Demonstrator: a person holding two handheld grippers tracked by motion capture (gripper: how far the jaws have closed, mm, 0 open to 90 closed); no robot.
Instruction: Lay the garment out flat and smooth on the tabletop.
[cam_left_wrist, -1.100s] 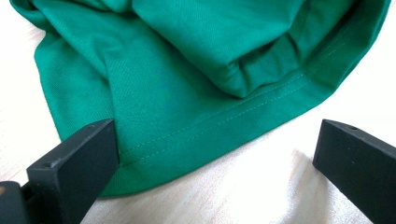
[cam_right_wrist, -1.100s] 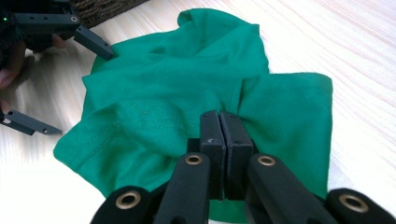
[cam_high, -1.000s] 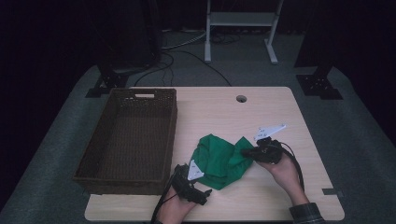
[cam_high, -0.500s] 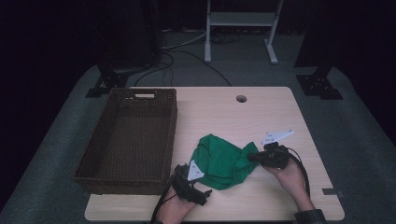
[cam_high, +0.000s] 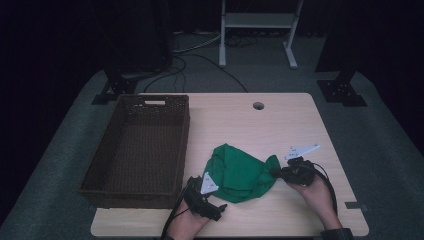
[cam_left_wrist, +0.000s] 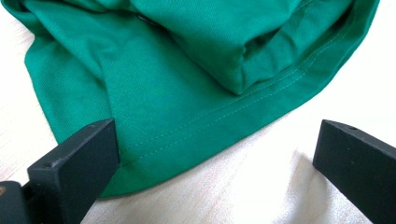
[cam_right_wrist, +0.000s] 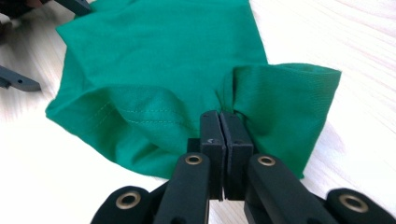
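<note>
A crumpled green cloth (cam_high: 240, 172) lies on the light wooden table (cam_high: 250, 125), near its front edge. My right gripper (cam_high: 276, 172) is shut on the cloth's right corner. In the right gripper view the two pads (cam_right_wrist: 219, 123) meet on a bunched fold of the green cloth (cam_right_wrist: 154, 60). My left gripper (cam_high: 216, 199) sits at the cloth's near left side. In the left gripper view its jaws (cam_left_wrist: 219, 154) stand wide open over the table. The hem of the green cloth (cam_left_wrist: 187, 70) lies between them, against the left jaw.
A dark wicker basket (cam_high: 186, 135) stands on the left half of the table. A small round hole (cam_high: 258, 105) is near the table's far edge. A white stand (cam_high: 255, 20) and cables lie on the carpet beyond.
My right gripper has moved right and toward the near edge with the cloth corner in it, drawing the cloth out to the right. The left gripper has stayed put.
</note>
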